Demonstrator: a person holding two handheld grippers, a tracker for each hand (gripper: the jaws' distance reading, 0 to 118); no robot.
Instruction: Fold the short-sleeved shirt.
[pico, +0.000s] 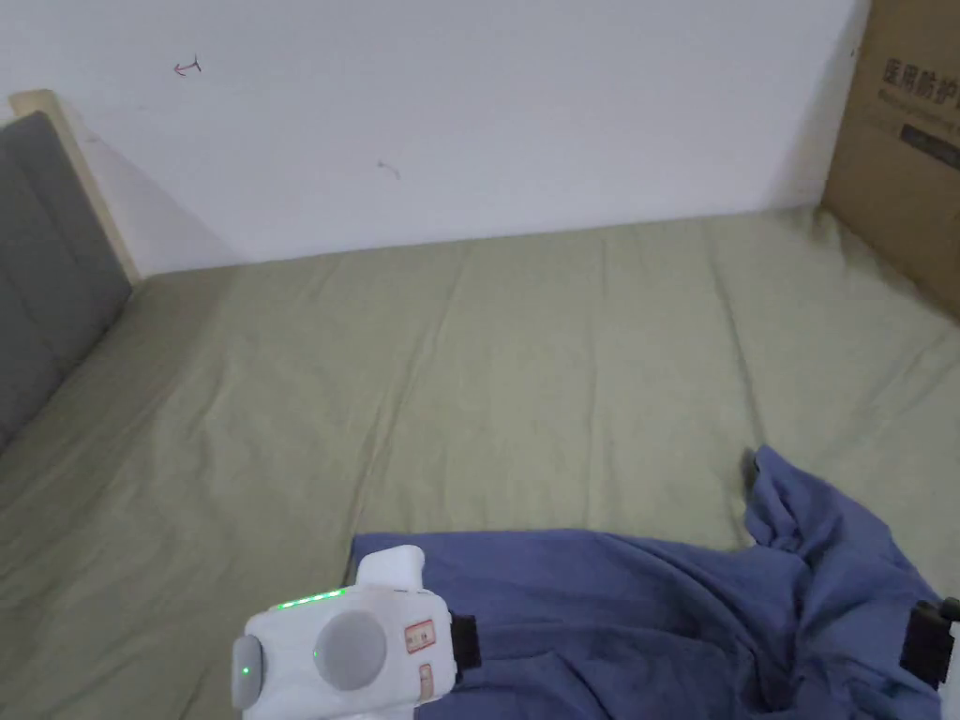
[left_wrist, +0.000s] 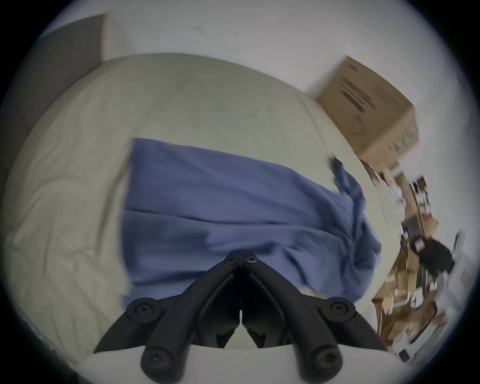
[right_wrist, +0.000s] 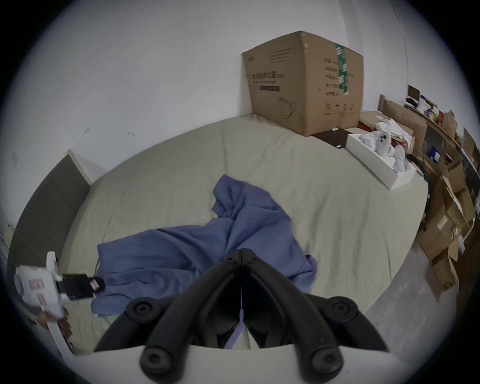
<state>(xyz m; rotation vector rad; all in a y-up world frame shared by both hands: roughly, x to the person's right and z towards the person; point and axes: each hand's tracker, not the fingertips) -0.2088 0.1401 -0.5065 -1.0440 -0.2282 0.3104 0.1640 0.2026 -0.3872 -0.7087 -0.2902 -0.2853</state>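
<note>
Left gripper (left_wrist: 241, 256): its black fingers (left_wrist: 228, 259) are pressed together at the tips in the left gripper view, with blue cloth right at and beyond them; whether cloth is pinched between them cannot be told. In the head view its white body sits low and left of centre, pointing right toward the shirt edge. In the right gripper view it (right_wrist: 97, 283) comes in level from the left, its dark front end touching the shirt's near left edge.

Left hand (right_wrist: 55, 320): wrapped round the handle below the white body, seen in part in the right gripper view.

Right gripper (right_wrist: 241, 253): fingers (right_wrist: 253, 258) closed tip to tip, and a thin strip of blue cloth runs down the slit between them, so they grip the shirt. In the head view a dark part of it (pico: 928, 642) shows at the right edge, against the cloth.

Shirt (right_wrist: 197, 249): blue, lying crumpled on the bed, spread flatter beyond the left fingers and bunched into a raised fold beyond and to the right of the right fingers.

Bed (pico: 487, 375): covered with a pale green sheet, creased, stretching well beyond both fingers to the wall.

Cardboard box (right_wrist: 306, 85): standing at the far right corner of the bed, well apart from the shirt.

White tray (right_wrist: 376, 166): on the bed's right edge, near the box.
</note>
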